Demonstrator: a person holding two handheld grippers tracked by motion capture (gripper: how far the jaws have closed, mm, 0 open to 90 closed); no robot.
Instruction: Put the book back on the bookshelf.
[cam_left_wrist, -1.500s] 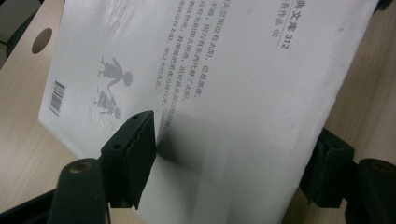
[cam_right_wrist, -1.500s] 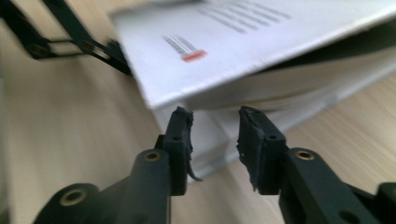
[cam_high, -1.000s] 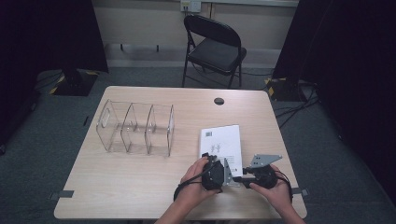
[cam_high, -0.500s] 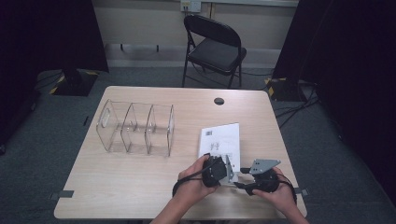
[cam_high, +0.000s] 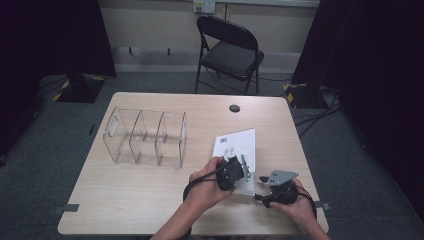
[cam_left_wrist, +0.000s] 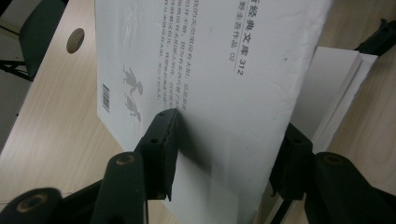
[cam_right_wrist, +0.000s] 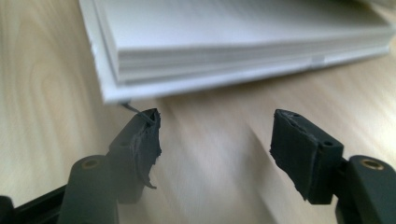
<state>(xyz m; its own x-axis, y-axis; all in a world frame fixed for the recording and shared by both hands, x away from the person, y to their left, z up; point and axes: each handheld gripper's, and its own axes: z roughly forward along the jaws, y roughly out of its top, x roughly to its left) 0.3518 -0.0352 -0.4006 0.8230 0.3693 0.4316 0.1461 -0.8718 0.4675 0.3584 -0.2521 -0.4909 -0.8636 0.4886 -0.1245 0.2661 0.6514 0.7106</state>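
**High view and both gripper views: white book gripped at the near right of the counter**

High view: a white book (cam_high: 239, 147) is seen at the near right of the wooden counter (cam_high: 150, 200), with its near end lifted off the surface. The left hand-held gripper (cam_high: 239, 172) is held at the book's near edge by the person's left hand (cam_high: 207, 182). The right hand-held gripper (cam_high: 260, 187), with a grey three-cornered plate on top, is held just to the right of it, low over the counter, by the right hand (cam_high: 300, 207).

Left gripper view: the book (cam_left_wrist: 219, 70) is seen tilted between the two black jaws. The jaws have just been closing, and the pads are pressed on its cover and its underside, so the book is gripped by this hand-held gripper (cam_left_wrist: 229, 140). Printed text, a barcode and two small figures are visible on the cover. A second white block of pages (cam_left_wrist: 336, 88) is seen behind the book at the right.

Right gripper view: the jaws of the right hand-held gripper (cam_right_wrist: 215, 135) have just been opening and stand apart, with only bare counter between them. A stack of white pages (cam_right_wrist: 233, 42) is seen just beyond the jaw tips, untouched by them.

A clear three-compartment organizer (cam_high: 145, 137) stands on the left half of the counter, well apart from the book. A round cable hole (cam_high: 234, 108) is set near the far edge. A black folding chair (cam_high: 227, 50) stands beyond the counter.
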